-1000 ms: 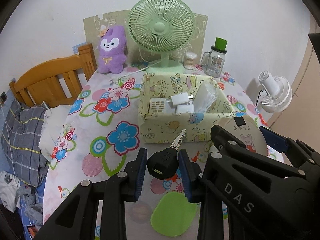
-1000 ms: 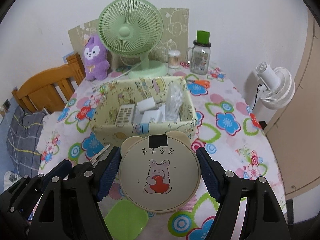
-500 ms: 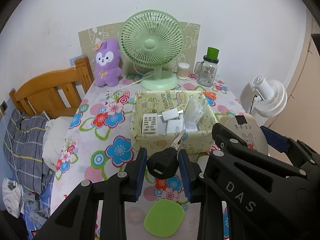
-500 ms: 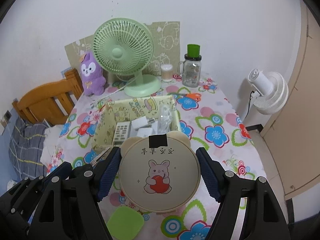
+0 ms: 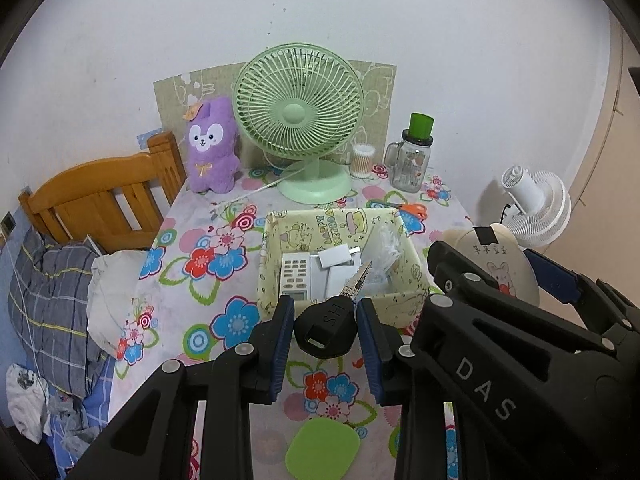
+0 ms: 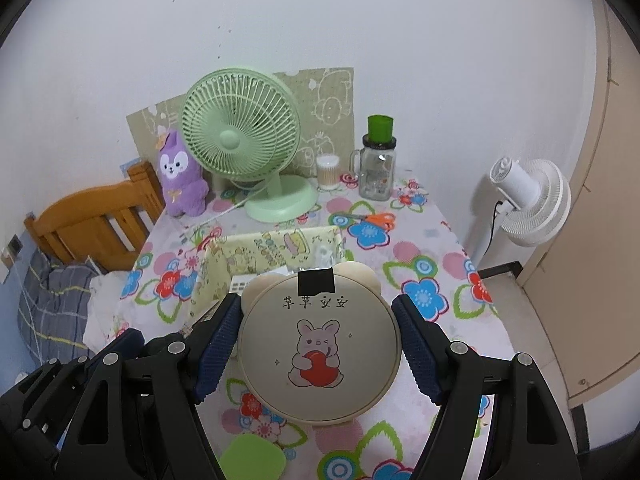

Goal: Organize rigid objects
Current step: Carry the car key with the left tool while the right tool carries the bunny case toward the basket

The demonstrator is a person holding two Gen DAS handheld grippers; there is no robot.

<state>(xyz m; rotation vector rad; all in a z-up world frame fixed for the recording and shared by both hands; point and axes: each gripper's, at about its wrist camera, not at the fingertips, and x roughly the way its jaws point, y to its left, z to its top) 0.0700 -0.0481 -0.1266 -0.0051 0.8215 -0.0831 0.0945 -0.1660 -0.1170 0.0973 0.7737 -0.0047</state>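
Flowered worktop [image 5: 224, 280] carries: green fan [image 5: 298, 120], purple plush [image 5: 212, 144], jar [image 5: 414, 156], scissors [image 5: 412, 210], yellow box [image 5: 272, 264], green pad [image 5: 322, 448].

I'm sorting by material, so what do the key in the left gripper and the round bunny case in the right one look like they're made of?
Black-headed key: matte moulded plastic head with raised letters, silvery metal blade.
Round cream bunny case: apparently smooth, slightly glossy plastic, printed picture; could be coated metal.
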